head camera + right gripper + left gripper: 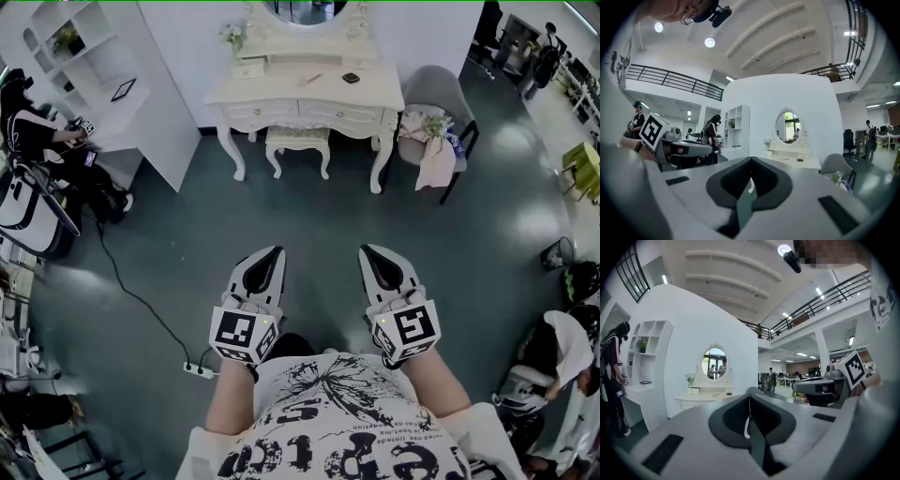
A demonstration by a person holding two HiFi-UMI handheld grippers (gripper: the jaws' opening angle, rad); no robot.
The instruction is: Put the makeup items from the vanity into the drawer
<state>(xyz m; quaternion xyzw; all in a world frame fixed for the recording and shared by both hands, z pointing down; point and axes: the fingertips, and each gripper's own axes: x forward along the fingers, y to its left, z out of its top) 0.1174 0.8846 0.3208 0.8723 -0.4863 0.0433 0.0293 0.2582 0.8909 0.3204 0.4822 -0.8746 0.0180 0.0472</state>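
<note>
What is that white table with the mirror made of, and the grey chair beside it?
The vanity looks like painted wood: smooth white finish, carved curvy legs. The grey chair seems covered in soft matte fabric, since its rounded back shows no shine; its thin dark legs are probably metal.

At the top centre of your head view, the mirror [305, 9] above the vanity [305, 94] is cut off by the frame's edge, and the small dark item [351, 78] on the tabletop is too small to name.
</note>
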